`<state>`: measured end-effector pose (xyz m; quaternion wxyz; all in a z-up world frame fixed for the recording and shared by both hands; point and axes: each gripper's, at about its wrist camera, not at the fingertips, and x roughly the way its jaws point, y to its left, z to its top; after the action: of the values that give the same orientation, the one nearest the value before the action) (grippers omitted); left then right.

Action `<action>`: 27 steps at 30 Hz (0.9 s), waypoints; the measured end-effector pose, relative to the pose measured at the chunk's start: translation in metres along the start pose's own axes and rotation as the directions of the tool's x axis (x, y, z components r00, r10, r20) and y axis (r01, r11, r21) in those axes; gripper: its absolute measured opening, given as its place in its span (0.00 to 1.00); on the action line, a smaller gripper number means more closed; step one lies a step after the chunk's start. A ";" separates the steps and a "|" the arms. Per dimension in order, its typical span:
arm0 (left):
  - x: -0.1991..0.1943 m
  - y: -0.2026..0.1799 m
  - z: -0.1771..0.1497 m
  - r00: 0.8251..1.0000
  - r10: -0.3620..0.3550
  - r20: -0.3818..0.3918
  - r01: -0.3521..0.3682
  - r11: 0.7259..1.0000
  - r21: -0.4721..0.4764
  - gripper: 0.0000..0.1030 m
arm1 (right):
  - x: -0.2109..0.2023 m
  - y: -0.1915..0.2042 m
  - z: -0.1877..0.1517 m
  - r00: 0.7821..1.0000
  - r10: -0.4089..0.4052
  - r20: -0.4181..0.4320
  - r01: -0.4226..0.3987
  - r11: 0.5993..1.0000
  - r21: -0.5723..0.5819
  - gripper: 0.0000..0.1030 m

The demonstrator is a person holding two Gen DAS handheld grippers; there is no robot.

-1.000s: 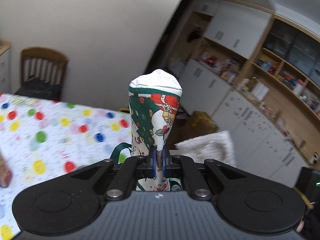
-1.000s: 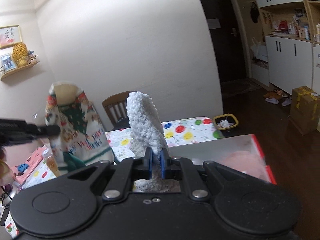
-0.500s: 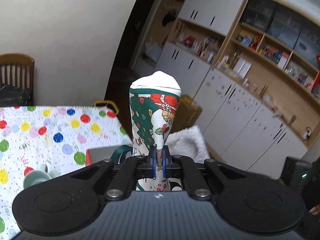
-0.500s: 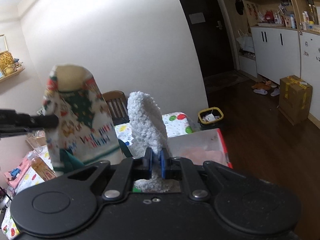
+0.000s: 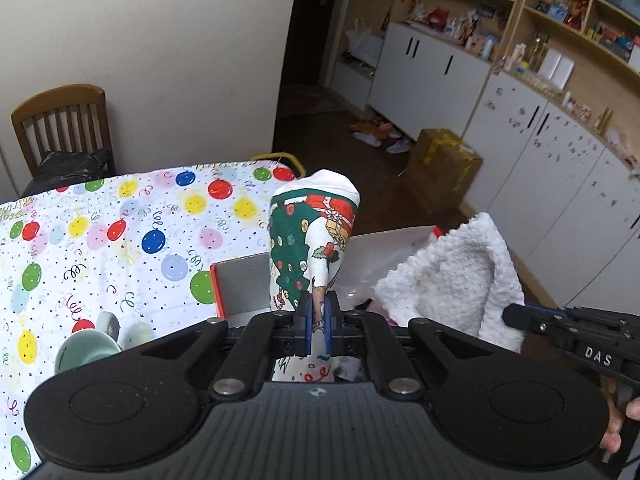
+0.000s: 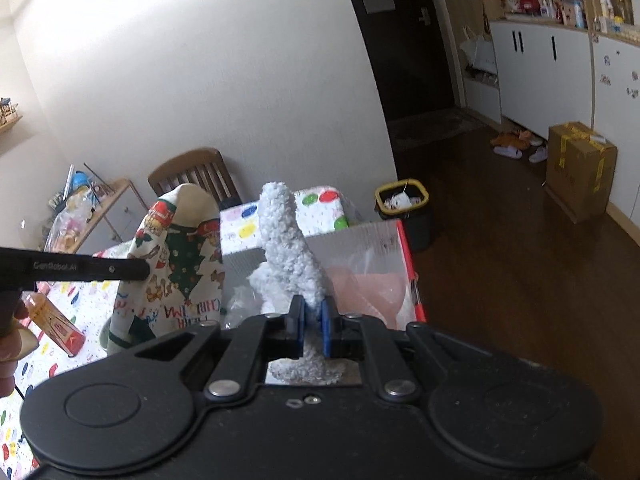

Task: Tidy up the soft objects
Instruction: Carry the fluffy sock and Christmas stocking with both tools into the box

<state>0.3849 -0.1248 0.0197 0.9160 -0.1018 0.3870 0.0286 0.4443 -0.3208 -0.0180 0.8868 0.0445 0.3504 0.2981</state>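
Spotted cloth (image 5: 120,240) over the bench, colored dots all across. Red-edged box (image 5: 240,288) at its near end, pink stuff and clear plastic inside. Left gripper (image 5: 316,326) with fingers pinched shut on a Christmas sock (image 5: 312,240), held over the box. Standing up long and straight, white toe end on top. Right gripper (image 6: 312,328) with fingers squeezed tight on a fluffy white sock (image 6: 288,248), also over the box. Pointing up too, tip leaning a bit left. Both socks side by side, near but not touching. Green cup (image 5: 86,350) lying on the cloth. Wooden chair (image 5: 64,124) by the wall.
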 end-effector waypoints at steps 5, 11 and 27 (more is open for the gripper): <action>0.021 -0.005 0.000 1.000 0.017 -0.026 -0.016 1.000 0.023 0.05 | 0.016 -0.003 -0.003 0.999 0.003 -0.047 -0.003 1.000 -0.004 0.07; 0.042 -0.010 -0.005 0.996 0.035 -0.077 -0.033 0.999 0.024 0.05 | 0.029 -0.005 -0.004 0.997 0.005 -0.077 -0.006 1.000 -0.010 0.07; 0.085 -0.016 -0.031 0.980 0.089 -0.180 -0.080 0.995 0.058 0.05 | 0.049 0.005 -0.015 0.989 0.003 -0.148 -0.013 0.998 -0.065 0.08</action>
<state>0.4241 -0.1491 -0.0594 0.8768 -0.0641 0.4740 0.0483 0.4604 -0.2917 -0.0572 0.8582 -0.0055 0.4050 0.3155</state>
